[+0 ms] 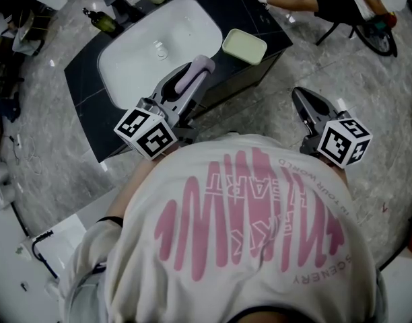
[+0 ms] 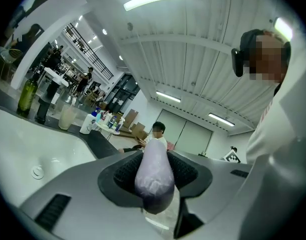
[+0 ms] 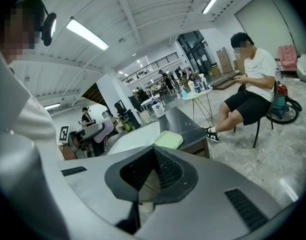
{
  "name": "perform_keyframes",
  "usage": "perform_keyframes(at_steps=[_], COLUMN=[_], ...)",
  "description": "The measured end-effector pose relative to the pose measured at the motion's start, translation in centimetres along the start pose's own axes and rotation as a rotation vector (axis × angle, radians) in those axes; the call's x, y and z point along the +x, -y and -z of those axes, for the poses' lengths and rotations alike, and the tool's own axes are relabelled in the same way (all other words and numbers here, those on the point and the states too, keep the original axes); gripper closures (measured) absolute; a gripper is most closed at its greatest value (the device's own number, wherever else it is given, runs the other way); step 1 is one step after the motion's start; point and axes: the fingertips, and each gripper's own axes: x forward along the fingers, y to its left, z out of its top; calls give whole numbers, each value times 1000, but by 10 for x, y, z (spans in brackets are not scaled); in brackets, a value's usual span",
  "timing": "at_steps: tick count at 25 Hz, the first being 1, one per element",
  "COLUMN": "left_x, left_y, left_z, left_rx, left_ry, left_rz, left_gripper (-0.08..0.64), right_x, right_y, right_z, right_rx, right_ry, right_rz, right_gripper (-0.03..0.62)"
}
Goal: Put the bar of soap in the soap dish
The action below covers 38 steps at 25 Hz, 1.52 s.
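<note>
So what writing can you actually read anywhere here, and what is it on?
"HEART": upside-down pink print on the person's white T-shirt.
"SCENERY": same shirt, smaller pink letters.
Dark green pump bottle, its label: too small to read.
Black-and-white marker cubes: square patterns only, no words.

Bar of soap [image 2: 154, 176]: rear part sunk between left gripper [image 1: 200, 64] pads, unseen. Handles of left gripper and right gripper [image 1: 301, 96] hidden under person's shirt [image 1: 246, 234]. Seated person [image 1: 327, 2] cut by head view's top edge. Bottles [image 2: 105, 119] on far table: labels too small to read.
</note>
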Motion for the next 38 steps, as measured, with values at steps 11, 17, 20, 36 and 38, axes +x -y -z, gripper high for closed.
perform_keyframes(at_steps=[11,17,20,36,38], left_x=[37,68,84,158,166], left_y=[-14,-17,-21,-59,-66], left_z=[10,21,30,84,88], left_rx=[-2,-9,-15,172,198], left_ry=[-47,-62,-68,-242,-254], left_rz=[9,-32,-77,-310,-336], left_gripper=[402,402,402,402,402], right_x=[-2,25,39,93,95], right_y=[27,57,71,113,117], right_z=[-9,-36,-57,-87,-86], right_rx=[19,-6,-45,-89,-93], right_ry=[-15,-60,-90,-224,-238], right_rz=[26,-51,-108,-307,-313], right_gripper=[577,577,577,577,577])
